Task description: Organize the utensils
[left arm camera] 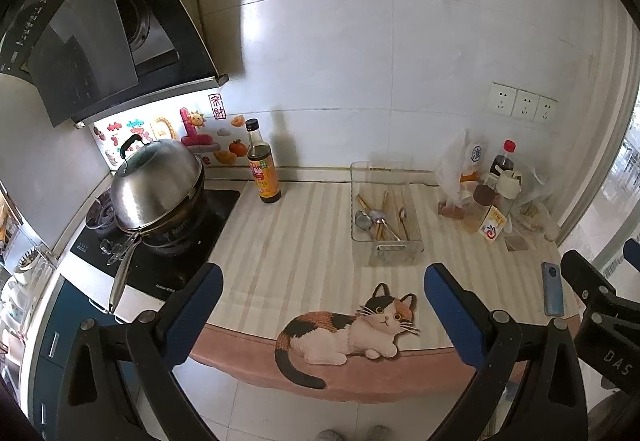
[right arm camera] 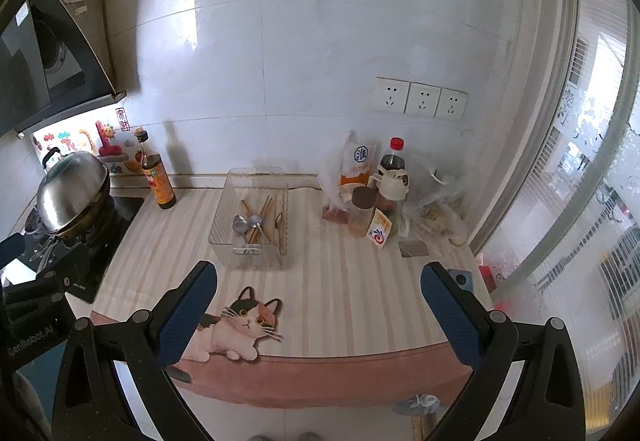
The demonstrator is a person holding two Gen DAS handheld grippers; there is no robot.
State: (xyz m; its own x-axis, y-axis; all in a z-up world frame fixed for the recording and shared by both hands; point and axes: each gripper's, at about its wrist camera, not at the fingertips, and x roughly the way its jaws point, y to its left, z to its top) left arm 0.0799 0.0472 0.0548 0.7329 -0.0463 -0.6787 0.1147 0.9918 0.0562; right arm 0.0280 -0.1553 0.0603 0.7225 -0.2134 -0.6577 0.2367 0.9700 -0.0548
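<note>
A clear plastic organizer bin [left arm camera: 386, 211] [right arm camera: 256, 219] stands on the striped counter mat [left arm camera: 296, 241] [right arm camera: 344, 293], holding metal spoons [left arm camera: 370, 218] [right arm camera: 246, 223] and wooden chopsticks [left arm camera: 390, 215] [right arm camera: 268, 217]. My left gripper [left arm camera: 322, 305] is open, held back over the counter's front edge with nothing between its blue-padded fingers. My right gripper [right arm camera: 318, 307] is open too, empty, near the front edge; the bin lies ahead and to the left of it. The right gripper's black body [left arm camera: 600, 305] shows at the right edge of the left wrist view.
A soy sauce bottle [left arm camera: 262, 163] [right arm camera: 157, 175] stands left of the bin. A lidded wok [left arm camera: 158, 189] [right arm camera: 74, 193] sits on the stove at left. Bottles and bags [left arm camera: 488, 193] [right arm camera: 376, 197] crowd the back right. A blue phone [left arm camera: 553, 289] lies near the right edge.
</note>
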